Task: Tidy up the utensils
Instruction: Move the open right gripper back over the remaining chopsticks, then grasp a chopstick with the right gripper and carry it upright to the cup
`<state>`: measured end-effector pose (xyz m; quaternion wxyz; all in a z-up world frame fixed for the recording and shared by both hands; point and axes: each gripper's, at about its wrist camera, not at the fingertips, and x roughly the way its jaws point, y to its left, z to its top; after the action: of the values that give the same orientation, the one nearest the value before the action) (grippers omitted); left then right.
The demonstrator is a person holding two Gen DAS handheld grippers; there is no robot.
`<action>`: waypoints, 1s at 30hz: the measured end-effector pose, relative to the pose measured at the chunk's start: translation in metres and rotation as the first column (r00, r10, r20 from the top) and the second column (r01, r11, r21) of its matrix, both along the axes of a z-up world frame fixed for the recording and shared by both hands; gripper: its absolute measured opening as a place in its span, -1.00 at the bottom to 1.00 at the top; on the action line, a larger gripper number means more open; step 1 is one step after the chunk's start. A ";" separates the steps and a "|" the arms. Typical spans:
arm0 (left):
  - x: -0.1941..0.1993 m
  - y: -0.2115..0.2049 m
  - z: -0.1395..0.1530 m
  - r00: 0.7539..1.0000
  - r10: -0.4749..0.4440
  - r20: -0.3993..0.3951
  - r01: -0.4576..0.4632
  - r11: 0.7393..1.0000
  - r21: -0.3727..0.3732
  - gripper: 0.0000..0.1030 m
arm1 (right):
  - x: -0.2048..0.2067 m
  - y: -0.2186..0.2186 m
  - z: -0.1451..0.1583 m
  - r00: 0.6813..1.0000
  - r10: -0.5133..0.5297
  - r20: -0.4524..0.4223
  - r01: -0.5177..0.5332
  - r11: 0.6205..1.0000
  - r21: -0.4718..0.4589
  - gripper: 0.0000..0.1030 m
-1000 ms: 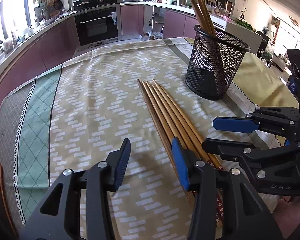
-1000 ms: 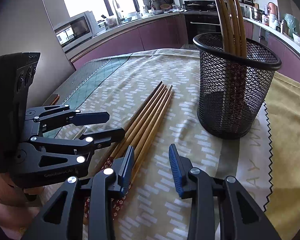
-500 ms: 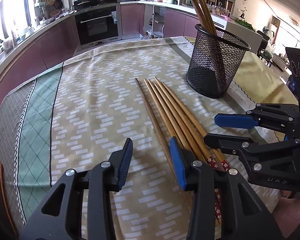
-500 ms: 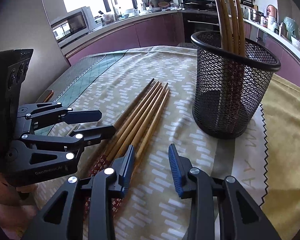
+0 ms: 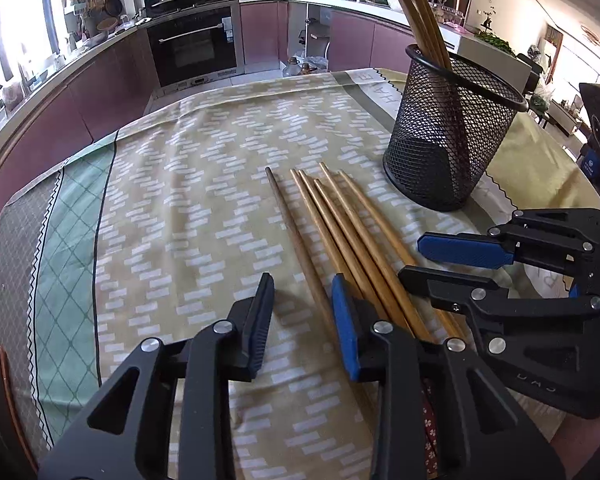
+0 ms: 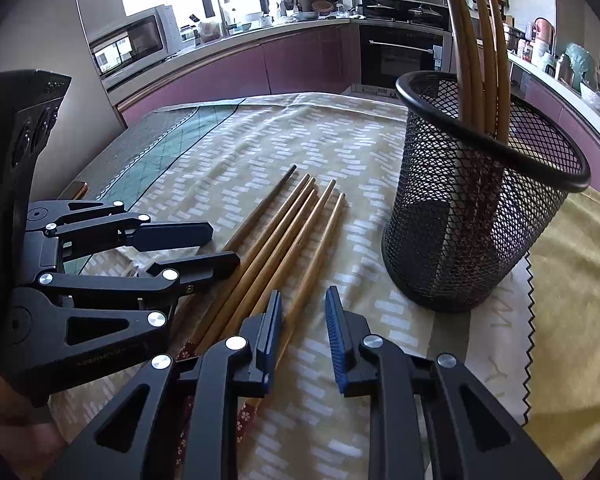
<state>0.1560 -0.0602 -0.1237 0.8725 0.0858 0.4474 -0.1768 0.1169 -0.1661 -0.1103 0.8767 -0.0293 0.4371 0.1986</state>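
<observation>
Several wooden chopsticks (image 5: 340, 220) lie side by side on the patterned tablecloth; they also show in the right wrist view (image 6: 288, 232). A black mesh holder (image 5: 448, 136) stands upright beyond them with several chopsticks in it, also in the right wrist view (image 6: 472, 208). My left gripper (image 5: 302, 312) is open and empty, low over the near ends of the leftmost chopsticks. My right gripper (image 6: 302, 320) is open and empty, over the near ends of the rightmost chopsticks. Each gripper shows in the other's view: the right (image 5: 432, 260) and the left (image 6: 216, 244).
The tablecloth (image 5: 180, 200) covers the table, with a green band at the left and a yellow cloth (image 6: 572, 280) at the right. Kitchen counters and an oven (image 5: 196, 44) stand beyond the far table edge.
Both grippers have drawn back toward the near ends of the chopsticks, so the holder looks farther away. Both stay open. The chopsticks have not moved.
</observation>
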 end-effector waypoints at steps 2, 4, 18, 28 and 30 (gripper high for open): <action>0.003 0.000 0.000 1.000 0.005 -0.005 -0.005 1.000 -0.010 -0.63 | 0.002 -0.002 -0.001 1.000 -0.009 -0.006 0.009 1.000 0.015 -0.76; 0.004 -0.001 0.000 1.000 0.010 -0.011 -0.010 1.000 -0.023 -0.73 | 0.003 -0.006 -0.001 1.000 -0.019 -0.015 0.020 0.999 0.038 -0.82; -0.005 0.014 0.005 0.998 0.064 -0.025 -0.066 0.993 -0.103 -0.85 | -0.004 -0.027 0.006 0.999 -0.029 -0.033 0.033 0.992 0.124 -0.89; -0.022 0.027 0.035 0.999 0.030 0.009 -0.028 0.981 -0.190 -0.85 | -0.022 -0.042 0.029 1.000 0.006 0.022 -0.010 0.982 0.189 -0.89; -0.027 0.029 0.043 1.000 0.017 0.023 -0.012 0.977 -0.211 -0.85 | -0.026 -0.044 0.034 0.999 0.009 0.034 -0.016 0.979 0.203 -0.89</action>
<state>0.1295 -0.0309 -0.0803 0.8833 -0.0083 0.4161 -0.2159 0.0914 -0.2102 -0.0767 0.8810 0.0543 0.3997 0.2473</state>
